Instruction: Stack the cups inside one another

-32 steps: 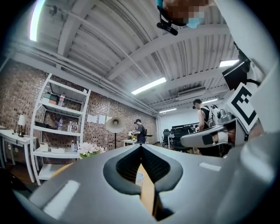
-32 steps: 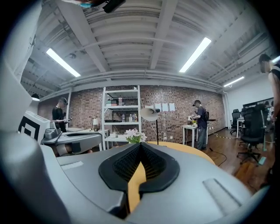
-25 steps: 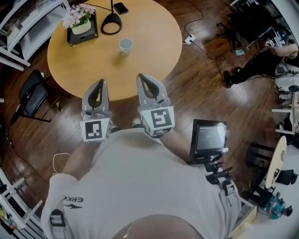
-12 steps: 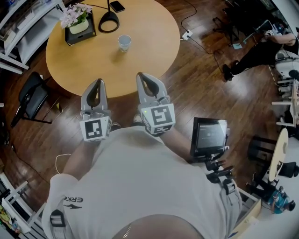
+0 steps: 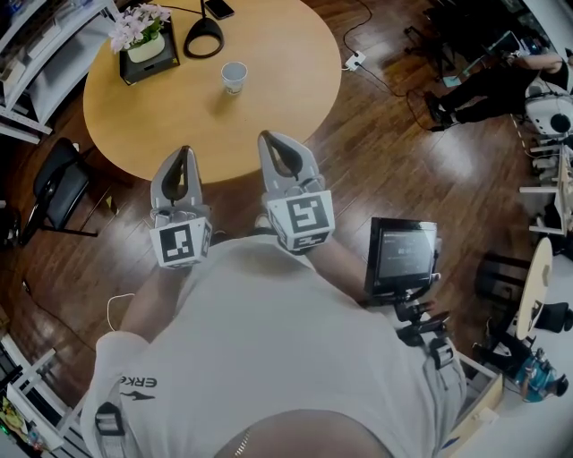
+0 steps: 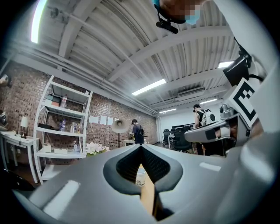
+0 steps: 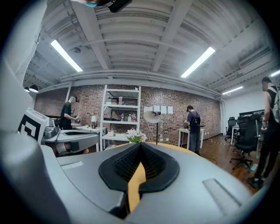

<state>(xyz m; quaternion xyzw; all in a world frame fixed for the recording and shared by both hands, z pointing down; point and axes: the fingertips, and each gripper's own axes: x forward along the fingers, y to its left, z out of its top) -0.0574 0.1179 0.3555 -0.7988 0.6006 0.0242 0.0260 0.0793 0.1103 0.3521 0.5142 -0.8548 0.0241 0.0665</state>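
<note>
Paper cup (image 5: 234,77) drifted up-frame, round wooden table (image 5: 286,80); left gripper (image 5: 184,154), right gripper (image 5: 269,139) closed, empty.

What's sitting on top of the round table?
One cup, a flower pot on a black tray, a lamp base and a phone. The left tool and right tool hide part of the table's near edge.
</note>
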